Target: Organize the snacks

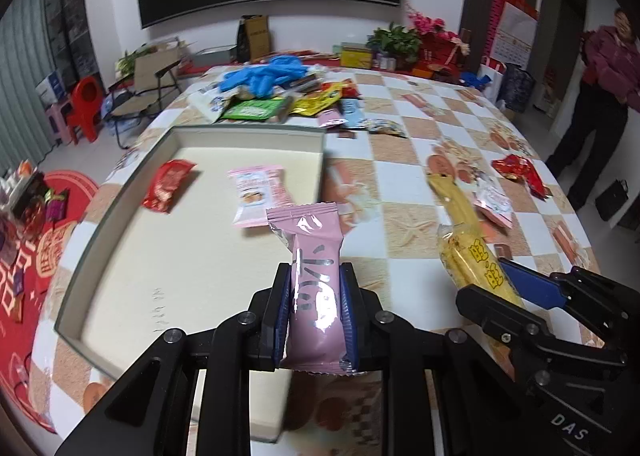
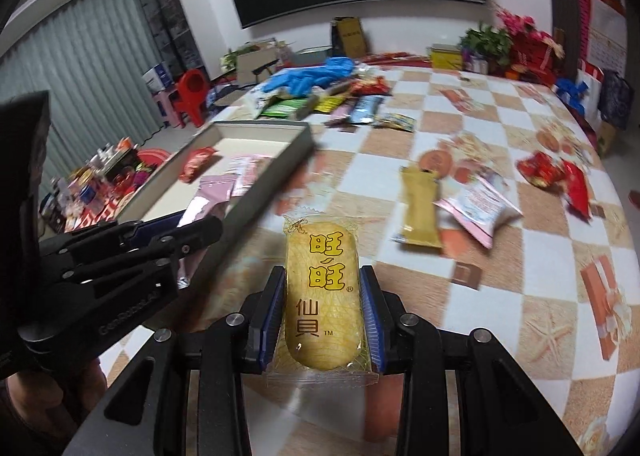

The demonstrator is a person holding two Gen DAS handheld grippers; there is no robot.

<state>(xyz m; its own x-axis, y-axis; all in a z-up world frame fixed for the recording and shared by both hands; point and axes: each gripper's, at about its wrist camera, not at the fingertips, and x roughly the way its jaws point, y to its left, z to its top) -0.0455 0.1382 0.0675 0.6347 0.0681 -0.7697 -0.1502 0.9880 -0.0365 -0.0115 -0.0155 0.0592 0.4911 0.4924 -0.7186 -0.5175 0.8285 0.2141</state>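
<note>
Left gripper [image 1: 316, 296], fingers clamped on the pink foil snack packet [image 1: 314, 284], should release low inside the shallow grey-walled tray [image 1: 248, 131]; right gripper [image 2: 323, 298] clamps the yellow rice-cracker packet [image 2: 322, 296].

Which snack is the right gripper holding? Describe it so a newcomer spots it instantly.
Start at the shallow tray on the checkered table. Just right of its near corner, the right gripper clamps a rice cracker packet: clear wrapper, pale yellow oval, bold yellow characters outlined in red.
</note>
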